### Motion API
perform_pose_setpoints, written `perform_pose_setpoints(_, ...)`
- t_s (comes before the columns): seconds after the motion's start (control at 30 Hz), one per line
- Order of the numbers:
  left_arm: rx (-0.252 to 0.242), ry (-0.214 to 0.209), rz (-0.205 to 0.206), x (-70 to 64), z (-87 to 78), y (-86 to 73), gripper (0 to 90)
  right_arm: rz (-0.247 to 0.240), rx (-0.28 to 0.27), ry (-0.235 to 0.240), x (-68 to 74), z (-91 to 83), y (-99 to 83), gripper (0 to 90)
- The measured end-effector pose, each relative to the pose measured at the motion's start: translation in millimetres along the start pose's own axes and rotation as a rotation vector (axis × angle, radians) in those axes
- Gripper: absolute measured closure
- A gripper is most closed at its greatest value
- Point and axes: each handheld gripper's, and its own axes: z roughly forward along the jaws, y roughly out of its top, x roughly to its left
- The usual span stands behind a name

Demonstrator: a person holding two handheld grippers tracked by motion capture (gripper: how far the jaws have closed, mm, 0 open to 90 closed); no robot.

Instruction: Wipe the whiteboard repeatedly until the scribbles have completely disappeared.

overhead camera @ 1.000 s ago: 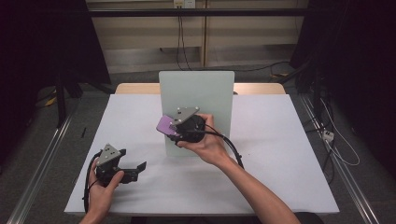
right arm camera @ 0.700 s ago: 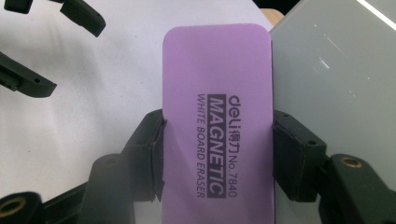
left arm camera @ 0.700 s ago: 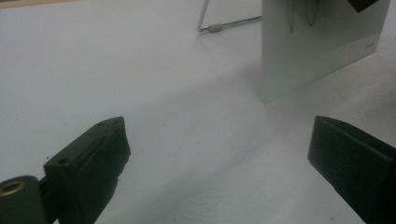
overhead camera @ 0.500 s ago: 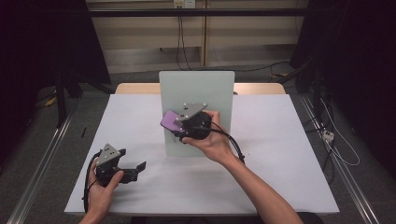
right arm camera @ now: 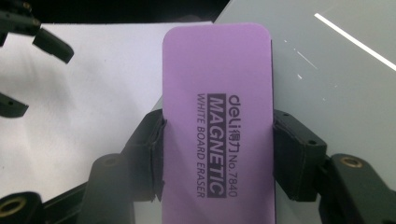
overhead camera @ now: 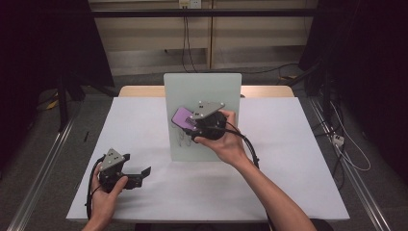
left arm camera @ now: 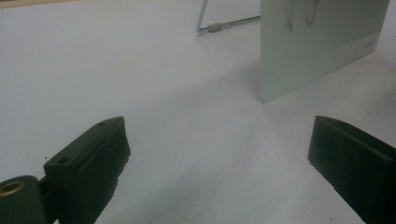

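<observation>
The right gripper's (right arm camera: pixel 219 154) fingers (right arm camera: pixel 294 154) are pinching the purple eraser (right arm camera: pixel 217 116) by its two long sides. The eraser is being held against the white board (overhead camera: pixel 211 91) standing on the bench (overhead camera: pixel 298 159), a little higher and more to the right than a second ago. The left gripper (overhead camera: pixel 137 174), fingers spread wide, is still resting low over the bench.

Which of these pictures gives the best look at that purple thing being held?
The right gripper view: the purple eraser faces the camera between the fingers, its "MAGNETIC WHITE BOARD ERASER" print readable. In the high view it is a small purple patch against the upright whiteboard.
</observation>
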Motion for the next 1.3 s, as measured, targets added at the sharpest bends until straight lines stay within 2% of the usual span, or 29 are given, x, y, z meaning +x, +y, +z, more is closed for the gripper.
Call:
perform_pose_setpoints(0.33, -0.002, -0.001, 0.001, 0.3, -0.6, 0.0, 5.0, -0.009, 0.041, 0.041, 14.8, 11.3, -19.6, 42.1)
perform_pose_setpoints(0.5, -0.002, -0.002, 0.004, -1.0, -0.7, 0.5, 5.0, -0.015, 0.078, 0.065, 24.9, 18.9, -29.7, 42.1)
perform_pose_setpoints(0.7, 0.003, 0.000, 0.002, 0.3, -0.1, 0.0, 5.0, -0.010, 0.092, 0.090, 27.1, 21.7, -34.0, 42.1)
perform_pose_setpoints(0.8, -0.001, -0.003, 0.003, -0.1, -0.4, 0.2, 5.0, -0.011, 0.090, 0.090, 24.5, 19.6, -31.8, 42.1)
perform_pose_setpoints(0.9, -0.002, -0.002, 0.002, 0.4, -0.3, 0.1, 5.0, -0.004, 0.071, 0.069, 17.7, 12.9, -26.3, 42.1)
perform_pose_setpoints(1.0, 0.003, -0.001, 0.005, 0.2, 0.1, 0.2, 5.0, 0.010, 0.044, 0.043, 7.9, 4.9, -15.9, 42.1)
perform_pose_setpoints(1.1, 0.000, -0.001, 0.004, -0.4, -0.1, 0.5, 5.0, 0.002, 0.020, 0.015, 0.1, 0.5, -1.9, 42.1)
perform_pose_setpoints(1.23, -0.003, -0.002, 0.002, 0.3, -0.6, 0.3, 5.0, 0.009, 0.000, 0.001, -1.2, 2.1, 8.5, 42.1)
perform_pose_setpoints(1.3, -0.003, -0.001, 0.001, 0.5, -0.7, 0.2, 5.0, -0.002, -0.002, -0.004, 1.6, 5.3, 8.8, 42.1)
